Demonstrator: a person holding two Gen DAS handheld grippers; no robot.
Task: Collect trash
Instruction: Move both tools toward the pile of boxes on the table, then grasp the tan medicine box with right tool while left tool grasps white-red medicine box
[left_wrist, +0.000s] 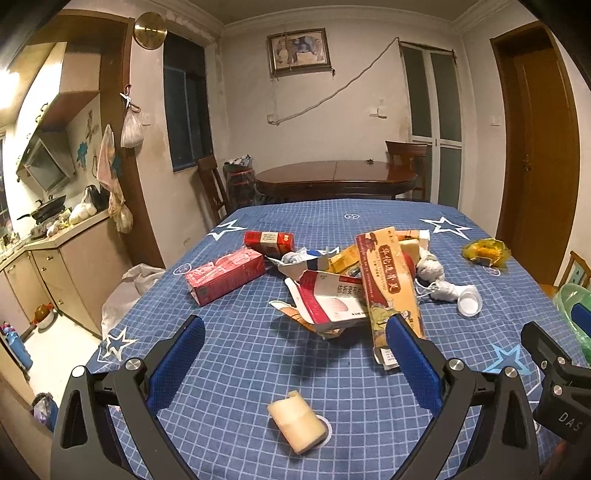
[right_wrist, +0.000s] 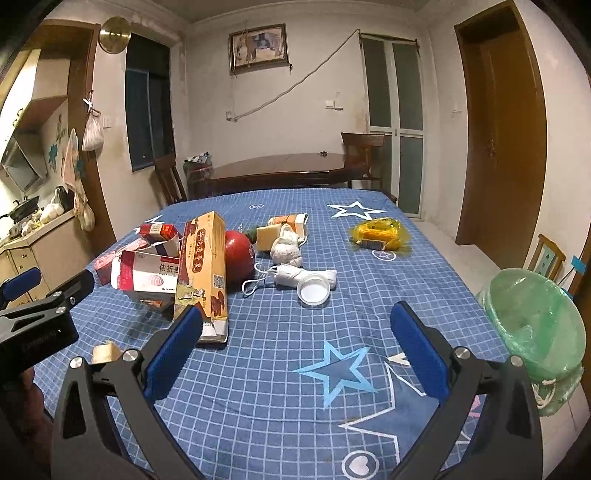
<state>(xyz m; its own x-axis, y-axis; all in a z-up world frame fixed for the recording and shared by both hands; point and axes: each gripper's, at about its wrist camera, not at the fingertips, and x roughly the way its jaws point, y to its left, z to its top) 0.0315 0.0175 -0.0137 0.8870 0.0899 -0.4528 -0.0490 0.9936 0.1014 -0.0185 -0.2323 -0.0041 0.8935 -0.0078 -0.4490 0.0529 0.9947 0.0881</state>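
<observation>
Trash lies scattered on the blue star-patterned tablecloth (left_wrist: 240, 350) (right_wrist: 295, 406). A tall orange carton (left_wrist: 388, 280) (right_wrist: 203, 266) leans over a torn red-and-white box (left_wrist: 332, 299) (right_wrist: 147, 277). Red cartons (left_wrist: 225, 275), a crumpled white tissue (right_wrist: 286, 245), a white face mask (right_wrist: 295, 277), a clear cup (right_wrist: 313, 290) and a yellow wrapper (right_wrist: 378, 230) lie around. A pale cream chunk (left_wrist: 297, 421) sits between the fingers of my open left gripper (left_wrist: 295, 354). My right gripper (right_wrist: 295, 347) stands open over bare cloth. A bin with a green bag (right_wrist: 535, 325) stands at the table's right edge.
A red round object (right_wrist: 238, 254) sits behind the orange carton. A wooden table (left_wrist: 332, 177) and chairs stand at the back. A kitchen counter (left_wrist: 55, 236) runs along the left, a brown door (right_wrist: 498, 129) is on the right. A white sack (left_wrist: 125, 291) lies on the floor.
</observation>
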